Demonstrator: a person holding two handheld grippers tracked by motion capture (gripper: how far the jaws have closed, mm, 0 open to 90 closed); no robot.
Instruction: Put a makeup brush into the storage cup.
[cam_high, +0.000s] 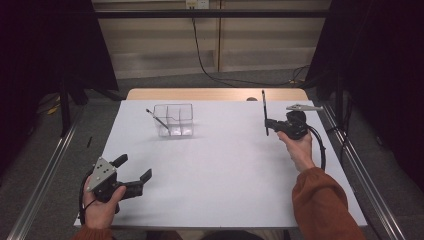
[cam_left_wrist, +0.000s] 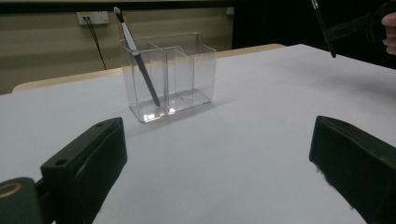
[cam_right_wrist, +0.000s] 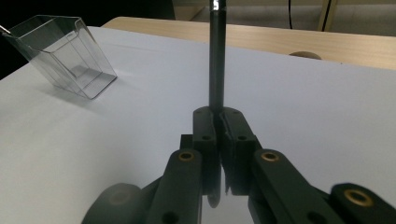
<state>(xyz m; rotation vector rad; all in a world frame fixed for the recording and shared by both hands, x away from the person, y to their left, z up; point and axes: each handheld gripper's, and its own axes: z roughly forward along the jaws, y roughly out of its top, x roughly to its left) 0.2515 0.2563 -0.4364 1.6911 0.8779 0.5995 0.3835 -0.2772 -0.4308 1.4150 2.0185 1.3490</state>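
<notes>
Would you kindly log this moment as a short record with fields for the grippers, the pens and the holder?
right gripper: shut on held pen, upright above the table
left gripper: open, nothing between the jaws
organizer: clear, with compartments, on the white table
stored pen: leaning in an end compartment

No legible text or labels anywhere
</notes>
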